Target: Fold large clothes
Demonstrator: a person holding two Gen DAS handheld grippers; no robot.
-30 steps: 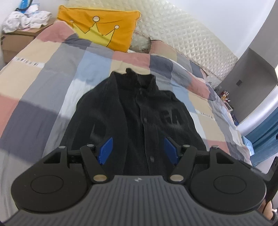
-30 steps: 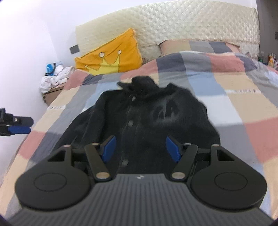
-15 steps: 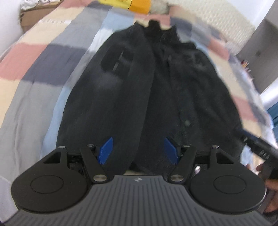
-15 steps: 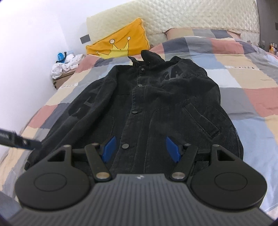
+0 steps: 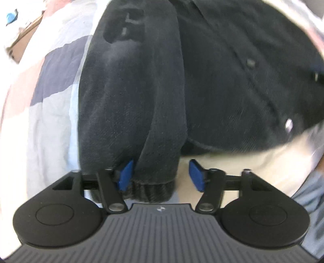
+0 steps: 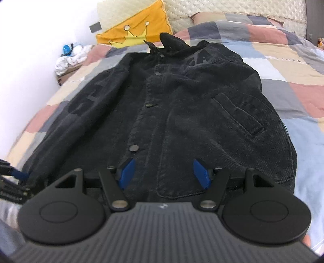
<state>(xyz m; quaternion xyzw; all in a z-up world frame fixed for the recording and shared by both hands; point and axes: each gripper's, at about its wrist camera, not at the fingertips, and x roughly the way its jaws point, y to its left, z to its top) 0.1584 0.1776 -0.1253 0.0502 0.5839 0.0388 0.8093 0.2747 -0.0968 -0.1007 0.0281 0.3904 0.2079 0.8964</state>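
Observation:
A black button-up jacket [image 6: 182, 101] lies flat, front side up, on the patchwork bed, collar toward the headboard. In the left wrist view its left sleeve [image 5: 131, 91] runs toward me, and the ribbed cuff [image 5: 149, 188] sits between the open fingers of my left gripper [image 5: 161, 175]; the jaws have not closed on it. My right gripper [image 6: 165, 173] is open, low over the jacket's bottom hem near the button placket. The left gripper also shows in the right wrist view [image 6: 14, 182] at the sleeve end.
The patchwork quilt [image 6: 283, 66] covers the bed. An orange crown pillow [image 6: 135, 32] leans on the quilted headboard [image 6: 222, 8]. A nightstand with white clothes [image 6: 70, 58] stands at the left by the wall.
Both grippers have dropped down and forward toward the jacket. The left one has come right up to the sleeve cuff, now between its fingers. The right has neared the hem.

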